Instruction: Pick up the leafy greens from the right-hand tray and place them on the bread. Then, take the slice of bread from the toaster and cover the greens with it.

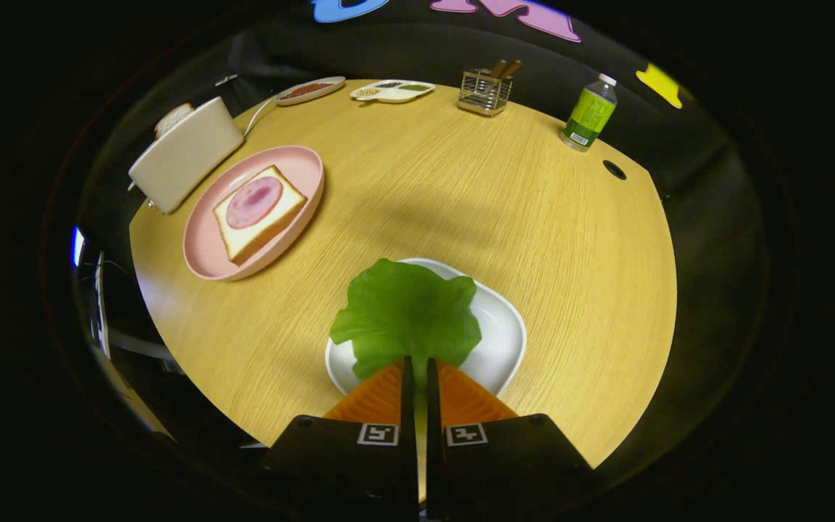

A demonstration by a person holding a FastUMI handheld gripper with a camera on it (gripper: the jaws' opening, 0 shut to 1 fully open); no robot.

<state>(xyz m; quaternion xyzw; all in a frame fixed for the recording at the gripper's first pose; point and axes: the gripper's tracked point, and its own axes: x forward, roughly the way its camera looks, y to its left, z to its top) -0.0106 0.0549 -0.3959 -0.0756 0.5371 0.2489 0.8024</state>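
Observation:
My gripper (420, 360) is shut on the near edge of the leafy greens (406, 315), a flat bright-green leaf that spreads just ahead of the fingers over the white tray (506, 335). Whether the leaf still rests on the tray I cannot tell. Far ahead to the left, a pink plate (204, 250) carries a slice of bread (259, 212) topped with a round pink slice of meat (254, 202). Behind that plate stands a cream toaster (185, 154) with another slice of bread (172, 118) sticking out of its slot.
The round wooden table (461, 203) has a small dark hole (614, 170) near its far right edge. At the back stand a green bottle (589, 113), a wire caddy (485, 91) and two shallow dishes (391, 90) (309, 90).

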